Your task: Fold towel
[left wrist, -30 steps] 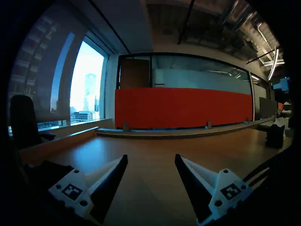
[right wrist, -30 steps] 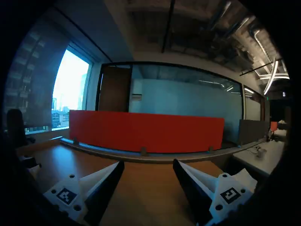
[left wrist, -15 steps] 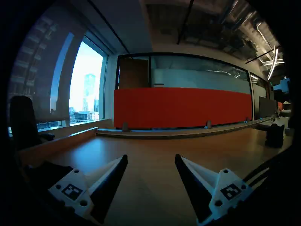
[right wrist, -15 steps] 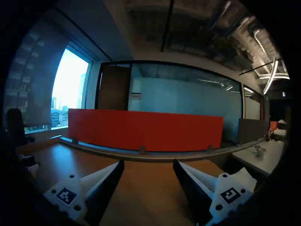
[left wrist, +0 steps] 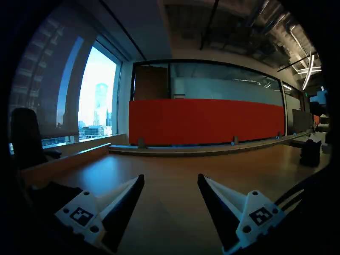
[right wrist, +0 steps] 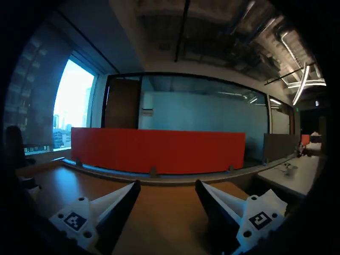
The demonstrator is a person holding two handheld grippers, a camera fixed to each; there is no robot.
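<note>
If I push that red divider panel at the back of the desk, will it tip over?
Probably not: the red divider panel stands upright in small clamps along the desk edge. It looks flat and rigid, so likely stiff, perhaps flexing slightly.

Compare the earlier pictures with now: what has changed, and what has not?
The right gripper tipped up and swung slightly right: the red divider sits lower and further left in its view. Nothing was gripped or released. The left gripper stayed put over the wooden desk; both stay open.
</note>
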